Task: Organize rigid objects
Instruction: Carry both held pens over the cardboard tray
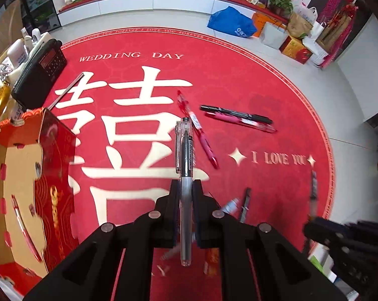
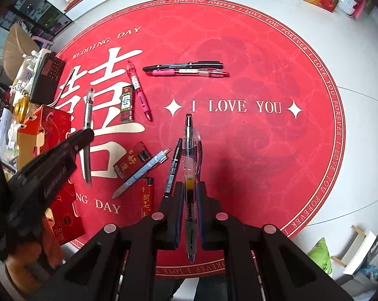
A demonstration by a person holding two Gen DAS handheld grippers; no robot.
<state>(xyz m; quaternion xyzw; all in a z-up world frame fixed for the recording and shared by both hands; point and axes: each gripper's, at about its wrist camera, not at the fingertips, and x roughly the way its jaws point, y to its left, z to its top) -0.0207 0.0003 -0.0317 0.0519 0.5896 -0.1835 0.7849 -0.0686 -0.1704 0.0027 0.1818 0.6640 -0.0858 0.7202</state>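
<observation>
— What's the left gripper (image 1: 185, 188) got?

— A clear gel pen (image 1: 185, 175) with a grey grip, clamped between its fingers (image 1: 174, 195) and sticking out well past the tips. The open red box (image 1: 33, 175) is off to the left of those fingers, with one red pen (image 1: 25, 228) lying inside it.

— And the right gripper (image 2: 191, 188)?

— Its fingers (image 2: 178, 200) are squeezed on a clear pen with a black grip (image 2: 191, 165), pointing straight ahead above the round red mat (image 2: 264, 75).

— Anything left on the mat?

— Plenty. Far ahead of the right fingers a black marker (image 2: 183, 65) lies right beside a pink pen (image 2: 189, 73). Ahead and to the left, another pink pen (image 2: 138, 90), a blue patterned pen (image 2: 141, 173), a thin black pen (image 2: 172, 168) and a lighter (image 2: 146, 195), just beside the left fingertip.
</observation>
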